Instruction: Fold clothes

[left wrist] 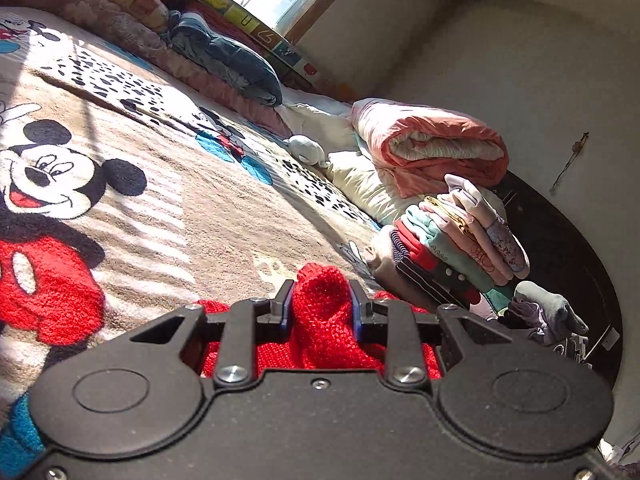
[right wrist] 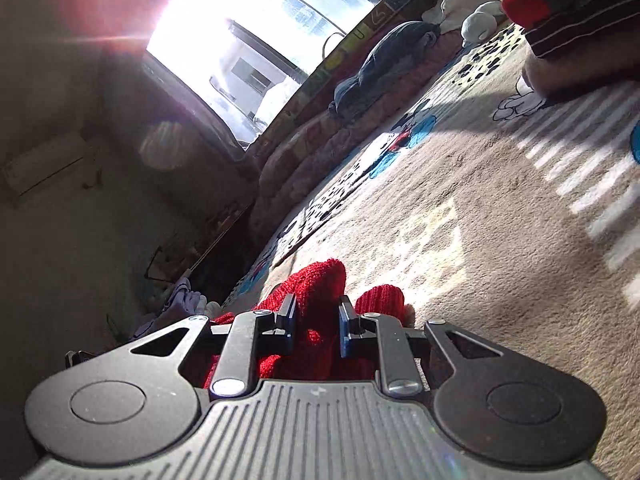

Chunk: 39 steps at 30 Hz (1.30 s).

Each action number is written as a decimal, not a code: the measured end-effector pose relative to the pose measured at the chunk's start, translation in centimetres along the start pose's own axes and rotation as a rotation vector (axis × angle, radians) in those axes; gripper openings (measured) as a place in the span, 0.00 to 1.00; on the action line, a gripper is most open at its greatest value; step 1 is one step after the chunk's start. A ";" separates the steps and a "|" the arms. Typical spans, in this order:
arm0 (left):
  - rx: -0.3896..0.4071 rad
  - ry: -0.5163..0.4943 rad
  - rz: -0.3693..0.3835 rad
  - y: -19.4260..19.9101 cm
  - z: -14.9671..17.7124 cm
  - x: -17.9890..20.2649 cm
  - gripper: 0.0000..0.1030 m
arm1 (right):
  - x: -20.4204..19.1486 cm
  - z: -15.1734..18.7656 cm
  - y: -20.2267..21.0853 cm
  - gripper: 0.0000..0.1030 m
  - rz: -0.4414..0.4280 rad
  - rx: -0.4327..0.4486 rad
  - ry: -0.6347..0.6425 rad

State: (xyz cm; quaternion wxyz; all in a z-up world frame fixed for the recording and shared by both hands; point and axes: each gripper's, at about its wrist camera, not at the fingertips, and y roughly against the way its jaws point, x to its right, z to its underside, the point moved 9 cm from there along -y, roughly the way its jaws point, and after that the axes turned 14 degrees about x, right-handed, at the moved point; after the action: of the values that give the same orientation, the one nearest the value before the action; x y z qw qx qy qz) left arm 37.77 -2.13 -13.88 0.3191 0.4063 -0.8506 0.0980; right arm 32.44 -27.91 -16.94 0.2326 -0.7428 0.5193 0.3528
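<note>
Gripping a bunched red knitted garment [left wrist: 320, 320] between its two black fingers, the left gripper [left wrist: 320, 300] sits low over a beige plush cartoon-mouse blanket [left wrist: 180, 200] spread on the bed; the right gripper [right wrist: 318, 312] likewise has its jaws closed on a fold of the same red knit [right wrist: 316, 292], with a second red lump just beside its right finger. Left wrist view alone shows a stack of folded small clothes [left wrist: 452, 240] at the blanket's right edge, a rolled coral quilt [left wrist: 432, 148] behind it, and loose greyish garments [left wrist: 548, 312] by a dark rounded headboard edge [left wrist: 572, 240]. Right wrist view alone shows the bright window [right wrist: 260, 40] and the wall below it. Both show a dark blue bundle [left wrist: 232, 64] along the far side. Blanket ahead of both grippers lies open. Knit humps up and forward between each finger pair; overall long axis cannot be told.
</note>
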 end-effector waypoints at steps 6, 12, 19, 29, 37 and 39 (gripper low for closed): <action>0.017 0.145 0.023 4.3 -0.9 -0.1 0.67 | 0.1 -0.4 0.9 0.21 0.001 0.016 -0.019; -0.092 -0.036 0.018 4.4 1.5 2.8 0.53 | -0.9 -0.9 0.4 0.21 -0.049 0.022 -0.007; 0.045 -0.104 0.027 3.9 0.5 2.6 0.22 | -2.3 -2.8 -1.1 0.20 -0.109 0.062 0.037; 0.033 -0.140 -0.108 2.1 1.9 0.2 0.21 | 1.5 -1.7 -3.8 0.27 -0.020 -0.010 -0.036; 0.116 -0.228 -0.112 4.7 0.3 1.7 0.50 | -3.1 -3.1 -0.5 0.39 -0.061 0.010 0.268; 0.154 -0.274 -0.102 5.6 -0.6 2.4 0.50 | -5.8 -2.6 0.9 0.39 -0.116 -0.002 0.426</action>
State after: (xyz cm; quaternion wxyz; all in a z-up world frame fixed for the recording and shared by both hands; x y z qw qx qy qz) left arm 32.75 0.25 -11.40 0.1726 0.4818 -0.8544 0.0900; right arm 31.14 -26.54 -10.85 0.1368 -0.8295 0.5126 0.1745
